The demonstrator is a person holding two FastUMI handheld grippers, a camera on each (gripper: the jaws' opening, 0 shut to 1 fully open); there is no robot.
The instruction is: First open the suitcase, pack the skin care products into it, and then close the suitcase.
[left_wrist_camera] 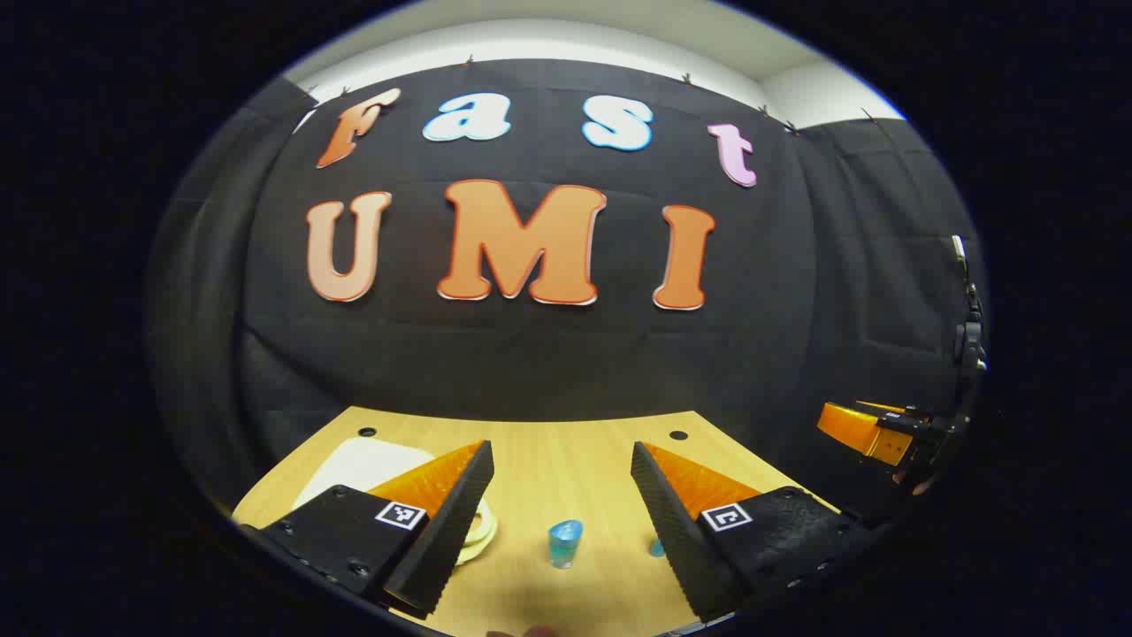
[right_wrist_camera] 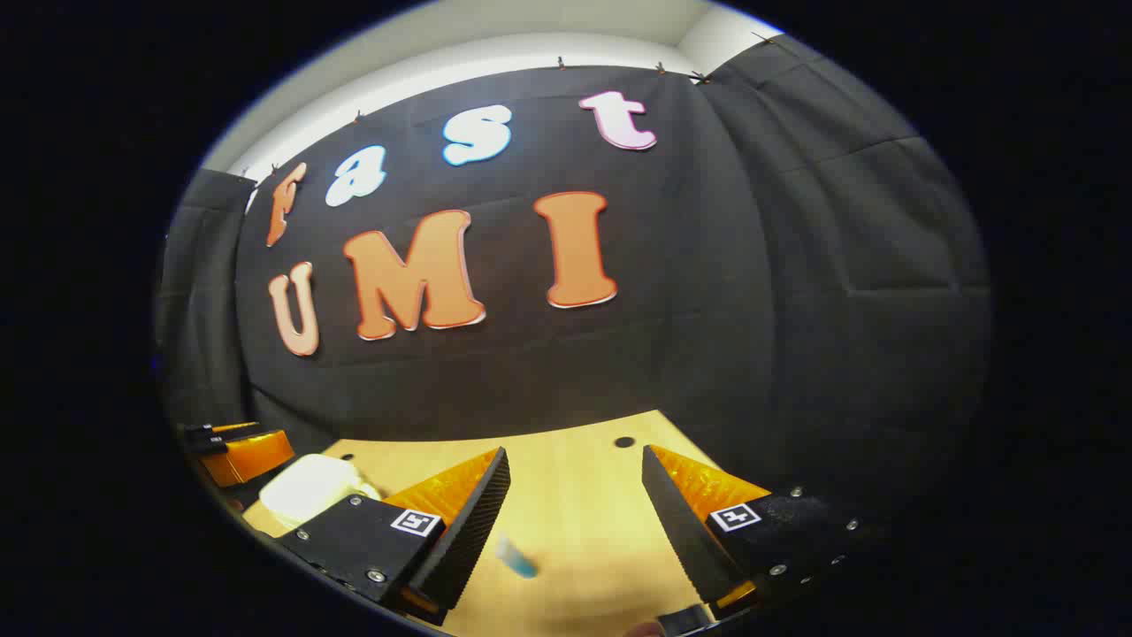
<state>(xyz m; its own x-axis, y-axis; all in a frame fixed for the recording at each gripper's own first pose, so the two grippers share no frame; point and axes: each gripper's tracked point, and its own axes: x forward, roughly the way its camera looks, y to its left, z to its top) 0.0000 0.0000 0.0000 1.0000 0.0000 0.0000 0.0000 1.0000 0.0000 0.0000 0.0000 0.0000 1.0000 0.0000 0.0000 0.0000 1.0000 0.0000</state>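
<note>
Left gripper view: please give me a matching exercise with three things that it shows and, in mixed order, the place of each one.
Things:
1. blue bottle
2. white case
3. right claw

Places:
a. at the far right of the view, beyond the edge of the table
b. on the table, between the fingers of the left claw
c. on the left part of the table, partly behind a finger

Pairs: 1-b, 2-c, 3-a
</note>
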